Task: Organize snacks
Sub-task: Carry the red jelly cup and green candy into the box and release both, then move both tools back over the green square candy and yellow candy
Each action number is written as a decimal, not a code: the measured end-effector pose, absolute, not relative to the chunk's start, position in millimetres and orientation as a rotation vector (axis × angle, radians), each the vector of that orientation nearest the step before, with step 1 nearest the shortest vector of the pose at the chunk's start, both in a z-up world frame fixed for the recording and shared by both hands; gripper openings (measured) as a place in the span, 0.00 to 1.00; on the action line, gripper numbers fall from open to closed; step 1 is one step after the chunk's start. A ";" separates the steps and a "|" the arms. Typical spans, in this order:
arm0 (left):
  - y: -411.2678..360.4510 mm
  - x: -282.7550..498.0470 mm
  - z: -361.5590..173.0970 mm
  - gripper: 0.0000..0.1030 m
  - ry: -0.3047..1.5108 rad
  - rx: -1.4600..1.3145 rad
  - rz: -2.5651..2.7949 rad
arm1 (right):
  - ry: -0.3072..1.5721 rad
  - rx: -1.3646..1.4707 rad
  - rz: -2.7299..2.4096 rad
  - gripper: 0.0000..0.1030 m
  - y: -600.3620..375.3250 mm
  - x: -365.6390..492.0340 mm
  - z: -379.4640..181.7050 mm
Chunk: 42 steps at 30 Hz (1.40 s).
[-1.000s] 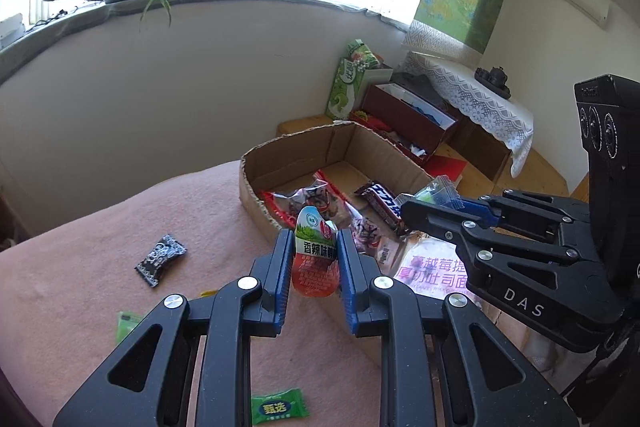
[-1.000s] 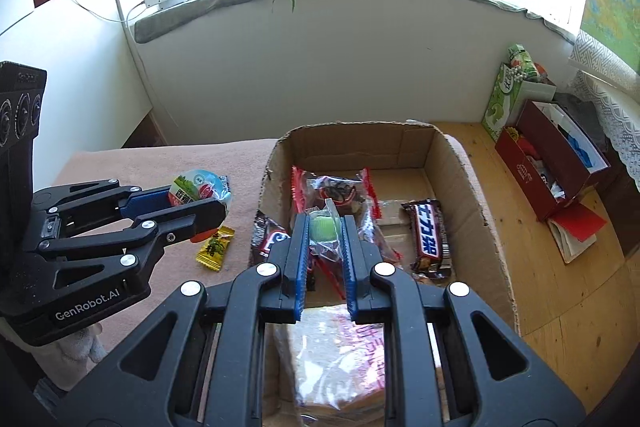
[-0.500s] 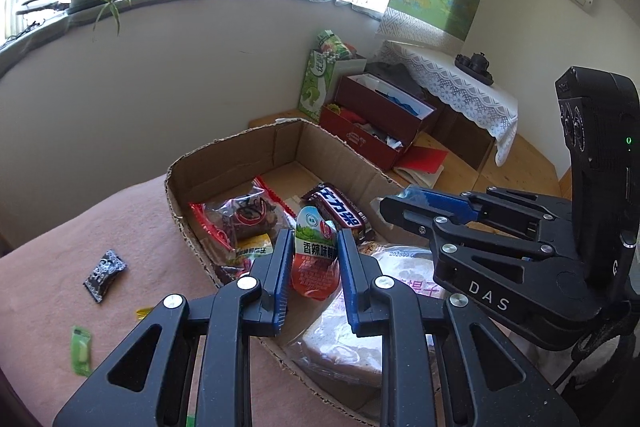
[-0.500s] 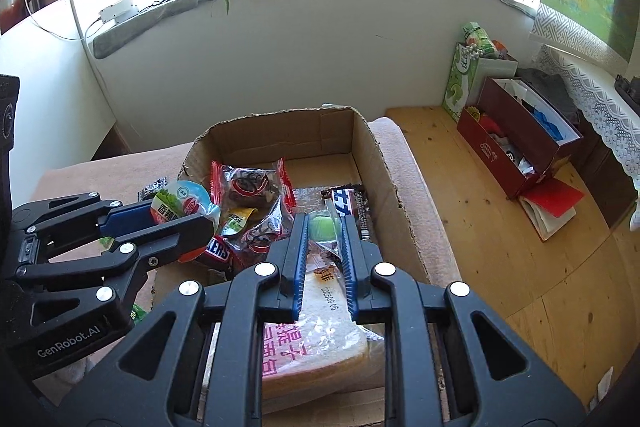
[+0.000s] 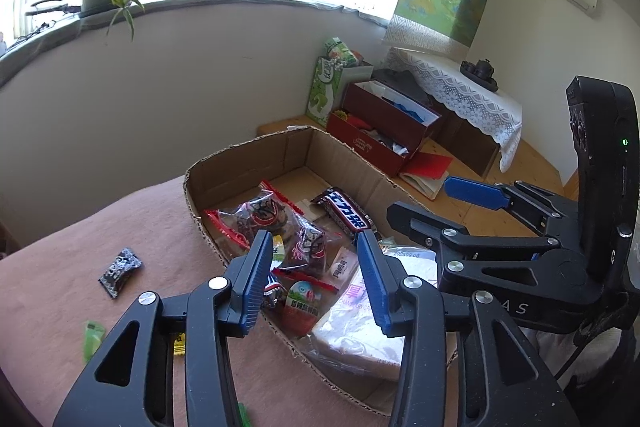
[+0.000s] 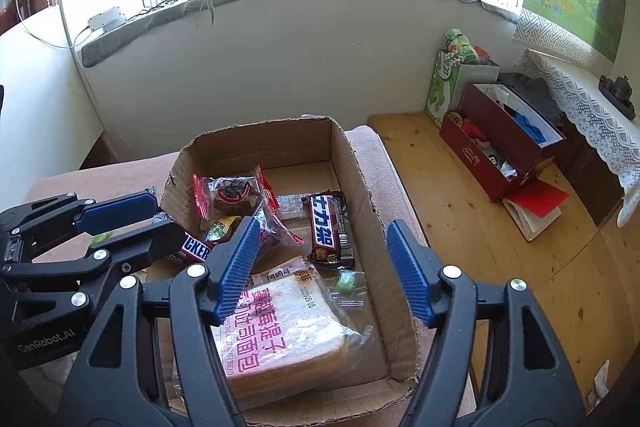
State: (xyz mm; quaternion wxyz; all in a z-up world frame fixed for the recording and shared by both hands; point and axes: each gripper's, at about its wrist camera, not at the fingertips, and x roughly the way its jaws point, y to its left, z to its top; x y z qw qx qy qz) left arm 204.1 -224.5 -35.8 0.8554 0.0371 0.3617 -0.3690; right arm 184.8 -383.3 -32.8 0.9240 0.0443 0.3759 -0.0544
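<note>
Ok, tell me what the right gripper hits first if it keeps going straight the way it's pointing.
Most likely the bagged toast bread lying in the cardboard box. The right gripper, its jaws opening with nothing between them, points down over the bread's far edge and the small green candy beside it. Depth is hard to judge, so it might be the candy.

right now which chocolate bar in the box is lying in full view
The brown chocolate bar beside the box's right wall shows end to end. The other bar, at the left wall, is partly hidden behind the left gripper.
</note>
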 end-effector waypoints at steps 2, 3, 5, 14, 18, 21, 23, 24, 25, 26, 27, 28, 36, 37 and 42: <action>-220.3 202.9 -35.0 0.46 0.758 0.076 -0.771 | 0.765 0.086 -0.114 0.76 -380.5 183.2 -30.8; -217.9 202.8 -34.7 0.48 0.756 0.073 -0.766 | 0.764 0.084 -0.111 0.76 -379.0 182.8 -29.9; -213.4 202.0 -34.0 0.50 0.753 0.071 -0.760 | 0.761 0.079 -0.107 0.76 -375.4 181.7 -28.0; -157.7 211.0 -31.7 0.51 0.748 0.030 -0.669 | 0.748 0.063 -0.050 0.76 -346.1 174.3 -20.5; -117.4 217.4 -35.8 0.51 0.761 -0.005 -0.601 | 0.745 0.062 -0.001 0.76 -327.6 170.0 -18.9; -86.8 222.1 -41.6 0.51 0.779 -0.044 -0.549 | 0.745 0.059 0.043 0.76 -310.2 166.9 -19.1; -68.0 223.0 -46.3 0.51 0.789 -0.060 -0.519 | 0.747 0.051 0.079 0.76 -296.1 165.3 -20.2; -59.9 223.4 -48.8 0.51 0.794 -0.066 -0.504 | 0.750 0.045 0.096 0.76 -288.7 164.7 -21.1; -52.3 223.7 -51.1 0.51 0.799 -0.076 -0.492 | 0.757 0.038 0.111 0.76 -281.1 164.9 -22.4; -44.9 223.7 -53.4 0.51 0.805 -0.085 -0.482 | 0.763 0.032 0.124 0.76 -273.6 165.4 -24.3; -38.6 223.3 -55.7 0.51 0.809 -0.092 -0.473 | 0.770 0.028 0.140 0.76 -266.3 165.6 -27.0; -33.2 222.5 -57.9 0.51 0.813 -0.099 -0.466 | 0.780 0.025 0.157 0.76 -259.6 167.2 -29.7; -14.3 223.6 -74.9 0.51 0.852 -0.118 -0.466 | 0.884 0.049 0.234 0.76 -222.3 196.0 -53.3; -15.5 224.3 -76.5 0.50 0.856 -0.115 -0.472 | 0.903 0.055 0.233 0.76 -219.7 201.2 -55.9; -25.8 228.2 -88.2 0.38 0.887 -0.089 -0.506 | 1.002 0.093 0.243 0.76 -210.0 230.0 -68.1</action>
